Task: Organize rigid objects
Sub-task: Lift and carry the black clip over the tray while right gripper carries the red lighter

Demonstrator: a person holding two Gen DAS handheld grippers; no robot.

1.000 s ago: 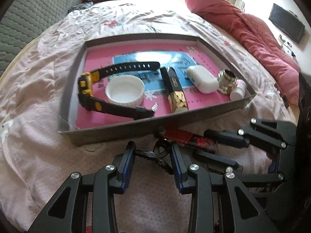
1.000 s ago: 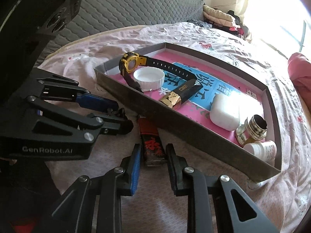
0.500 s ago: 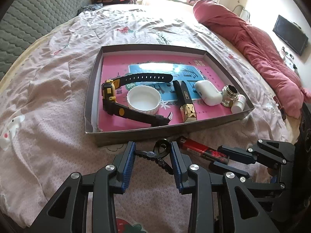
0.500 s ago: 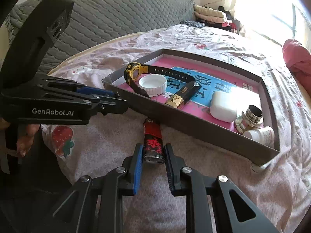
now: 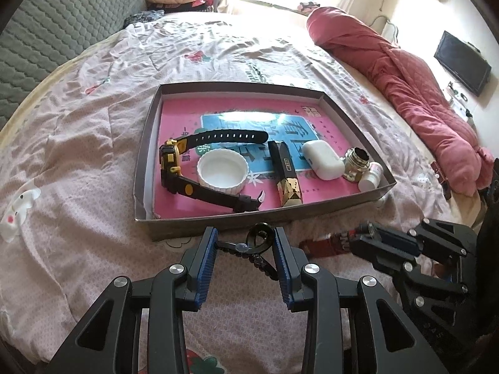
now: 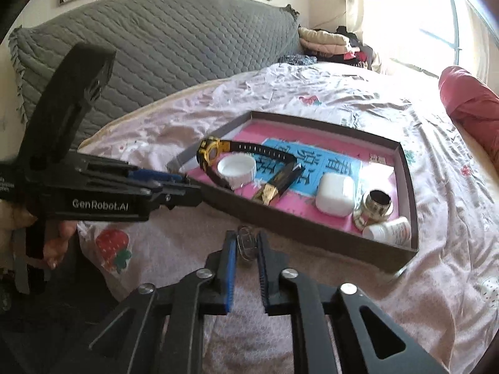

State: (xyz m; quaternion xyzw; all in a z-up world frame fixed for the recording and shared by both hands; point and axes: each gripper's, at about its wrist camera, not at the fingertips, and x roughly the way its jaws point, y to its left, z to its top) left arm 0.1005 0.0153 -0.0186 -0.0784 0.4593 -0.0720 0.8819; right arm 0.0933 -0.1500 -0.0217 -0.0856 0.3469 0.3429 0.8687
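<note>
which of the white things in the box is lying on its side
The small white plastic bottle in the box's near corner; it is tipped over beside the brass fitting. The round white ribbed cap and smooth white case lie flat.

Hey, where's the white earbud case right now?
The white earbud case lies inside the shallow box, toward its right end in the left wrist view, between the black and gold stick and the metal fitting.

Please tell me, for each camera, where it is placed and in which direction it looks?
Left wrist: on the left gripper, facing down over the bed to the tray; its fingers hold a black clip.
Right wrist: on the right gripper, facing the tray and headboard; its fingers grip a lighter.
Shared: tray, watch, each other's gripper.
</note>
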